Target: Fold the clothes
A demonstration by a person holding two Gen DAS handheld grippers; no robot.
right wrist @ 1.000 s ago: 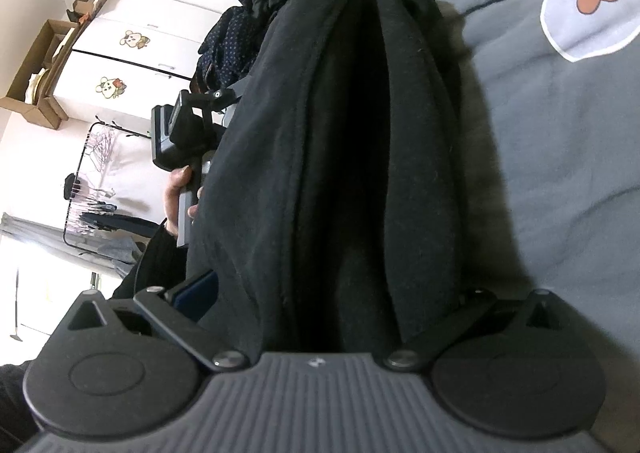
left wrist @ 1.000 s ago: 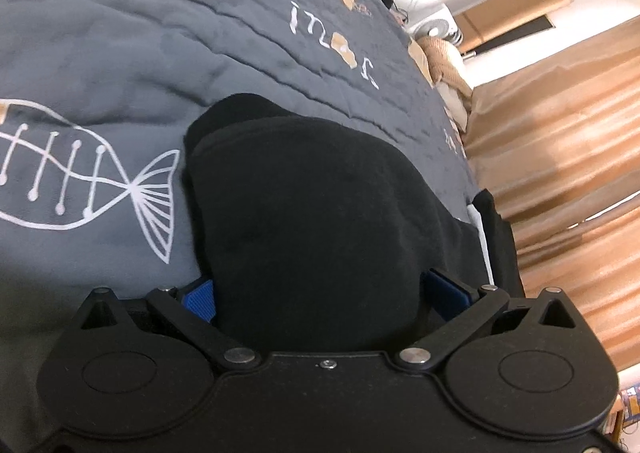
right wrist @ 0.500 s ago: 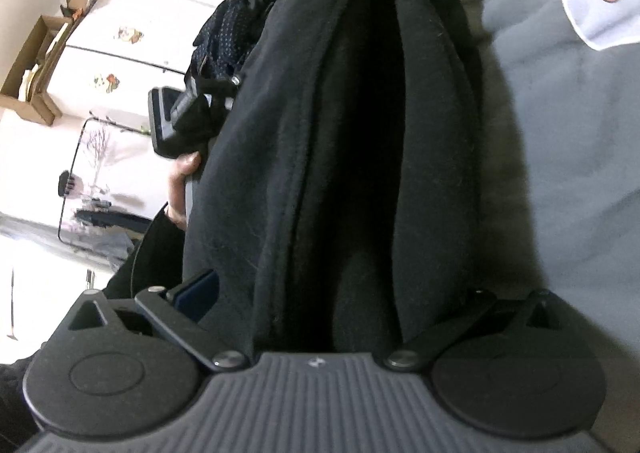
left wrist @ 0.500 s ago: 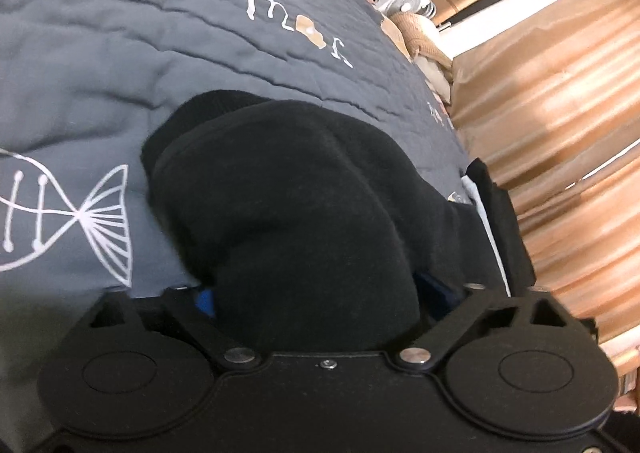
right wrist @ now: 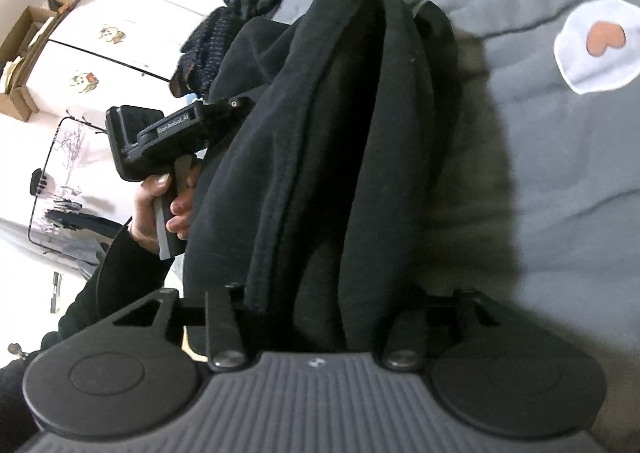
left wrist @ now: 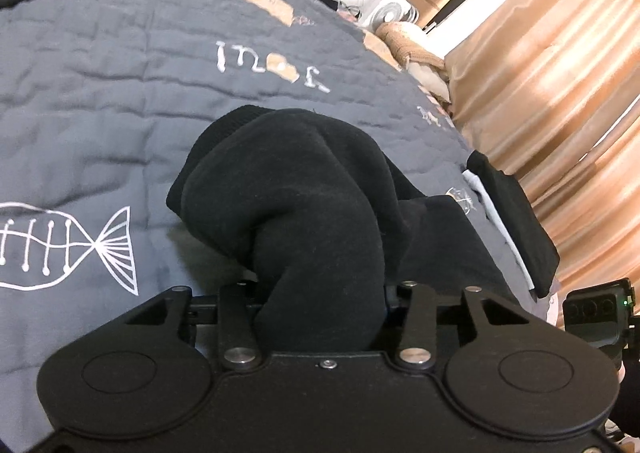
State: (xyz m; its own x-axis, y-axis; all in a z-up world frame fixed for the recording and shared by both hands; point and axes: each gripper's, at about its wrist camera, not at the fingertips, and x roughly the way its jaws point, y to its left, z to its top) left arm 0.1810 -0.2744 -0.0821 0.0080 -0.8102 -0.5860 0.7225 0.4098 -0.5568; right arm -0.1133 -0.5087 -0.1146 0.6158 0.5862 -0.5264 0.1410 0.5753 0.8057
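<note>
Both grippers, left gripper (left wrist: pixel 320 293) and right gripper (right wrist: pixel 316 301), have just been closing and are now clamped on bunched black garment (left wrist: pixel 304 205), seen at centre frame lifting off the grey bedspread (left wrist: pixel 120 93); a fold is judged ready to be carried over.

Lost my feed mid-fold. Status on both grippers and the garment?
Left gripper and right gripper have just been closing, both clamped on the black fleece garment, bunched on the grey quilted bedspread. Nothing in the way.

Both wrist views closely share the black garment (left wrist: pixel 304 213).
</note>
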